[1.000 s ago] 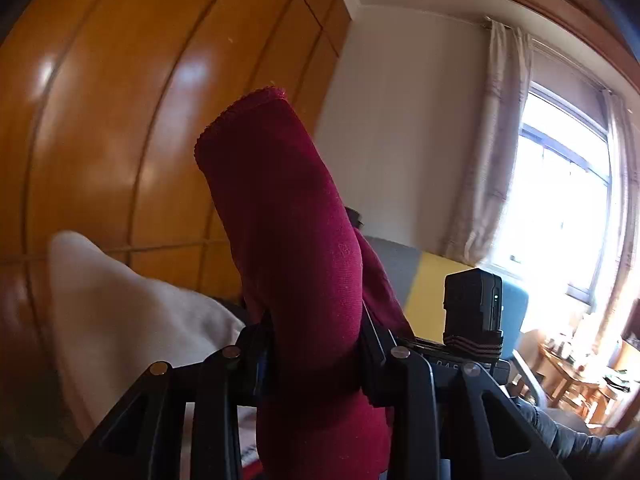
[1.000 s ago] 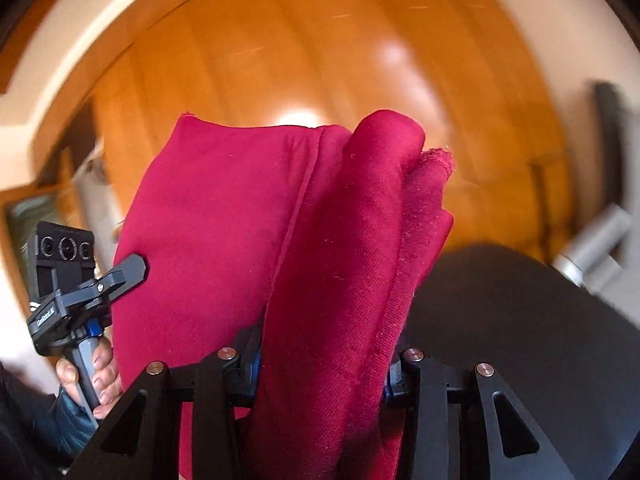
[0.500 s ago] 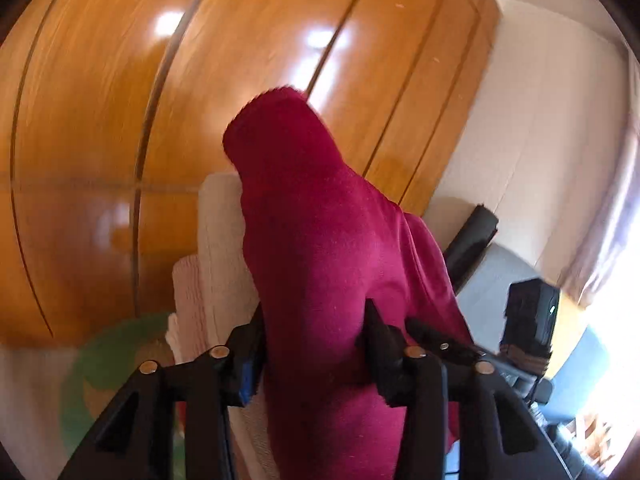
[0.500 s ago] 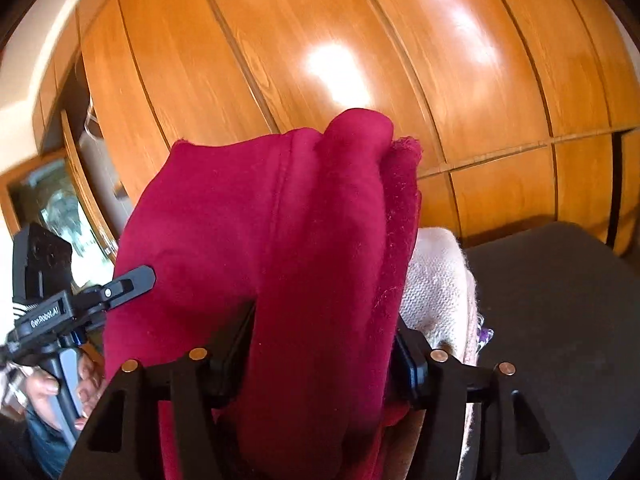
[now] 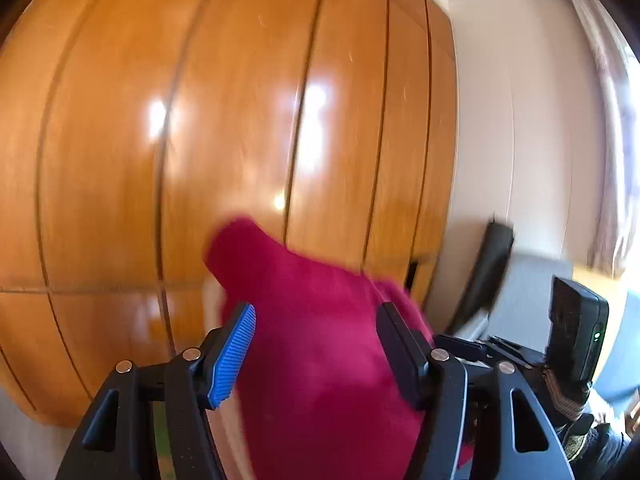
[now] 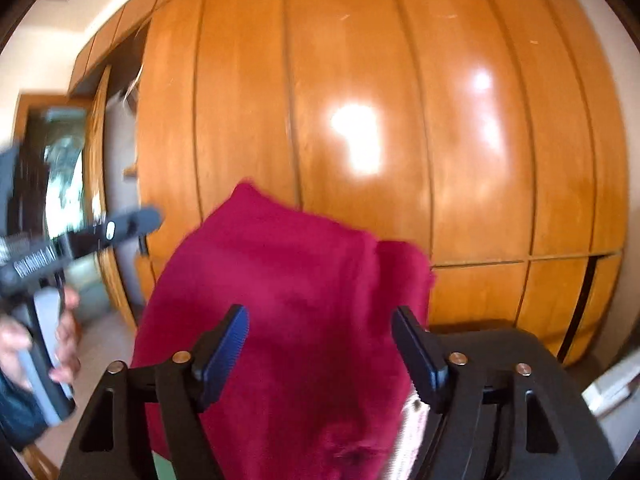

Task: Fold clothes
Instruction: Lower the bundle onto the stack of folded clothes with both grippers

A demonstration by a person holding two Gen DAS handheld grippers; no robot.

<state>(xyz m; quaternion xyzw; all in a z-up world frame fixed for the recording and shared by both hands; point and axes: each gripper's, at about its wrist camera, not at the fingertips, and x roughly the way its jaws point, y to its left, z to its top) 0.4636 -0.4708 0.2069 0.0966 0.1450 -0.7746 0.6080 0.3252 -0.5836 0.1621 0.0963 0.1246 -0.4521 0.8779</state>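
Both grippers have let go of the red garment (image 5: 320,344). In the left wrist view the left gripper (image 5: 316,344) has its jaws spread wide, having just been opening. The blue ribbed pad (image 5: 234,352) on one side stands clear of the cloth, and the dark pad opposite sits right at the cloth's edge, so nothing is clamped. The fabric bulges up between the two fingers and is a bit blurred.

Same story on the right: the right gripper (image 6: 320,344) is parted after opening up a moment back, with the red cloth lying loose between the fingers, pads not pressing it. The garment is a bunched, folded lump sitting low in front of both grippers, with the glossy wooden wardrobe doors (image 6: 400,120) behind it. Something pale and knitted (image 6: 408,432) peeks out under the red cloth's lower right edge in the right view.

Off to the left in that view a hand (image 6: 36,344) holds the other gripper's handle, though it's blurry. A curtained window (image 5: 616,160) glows on the far right of the left view.
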